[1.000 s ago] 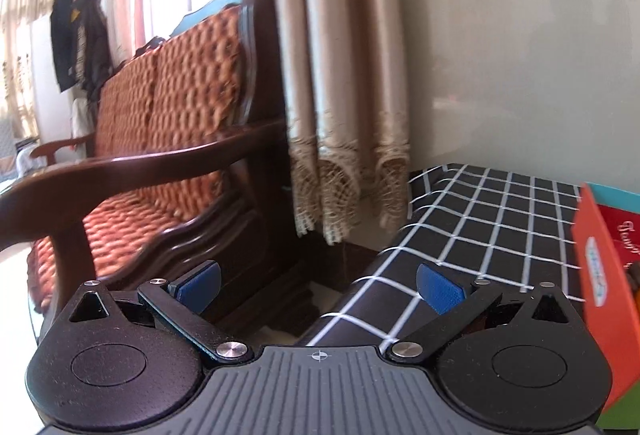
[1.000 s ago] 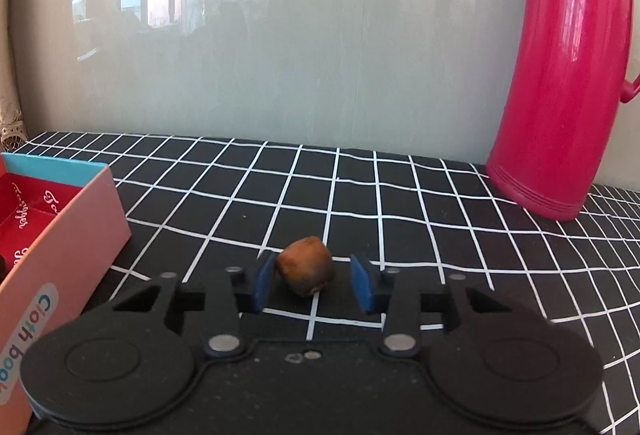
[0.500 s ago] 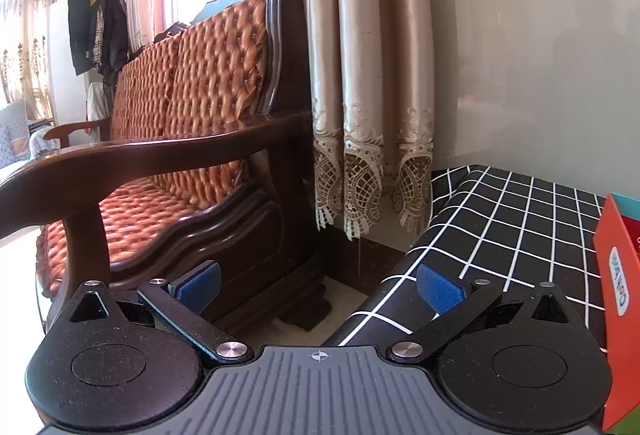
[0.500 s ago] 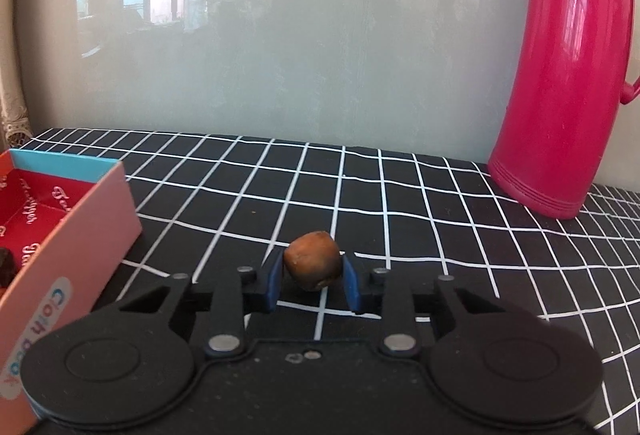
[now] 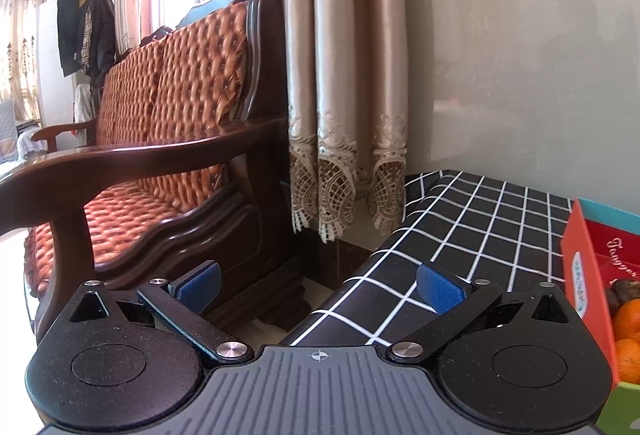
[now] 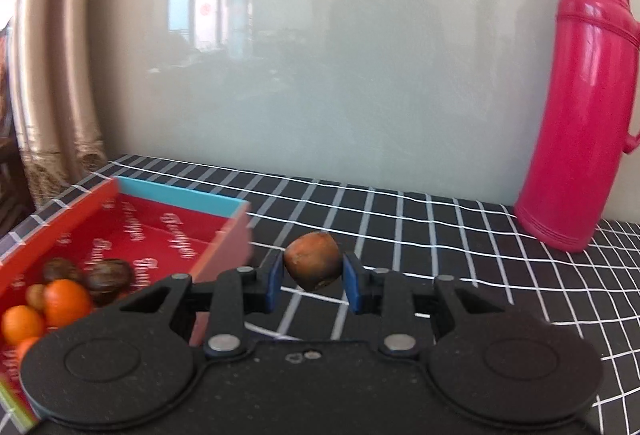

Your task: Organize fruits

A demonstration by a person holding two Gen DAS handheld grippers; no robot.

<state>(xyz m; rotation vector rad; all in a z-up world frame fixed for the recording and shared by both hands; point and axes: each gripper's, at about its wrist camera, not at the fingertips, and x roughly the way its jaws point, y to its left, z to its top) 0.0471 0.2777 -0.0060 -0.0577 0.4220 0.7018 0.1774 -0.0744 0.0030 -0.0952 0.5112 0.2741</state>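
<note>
Fruit (image 6: 313, 260), small and brown, is clamped between the right gripper (image 6: 312, 281) pads at centre frame, beside the box (image 6: 182, 195) at lower left. Being round, it could be squeezed out short of the box. The left gripper (image 5: 318, 285) is held apart, empty.

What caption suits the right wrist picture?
Right gripper carries a brown fruit beside the red box.
</note>
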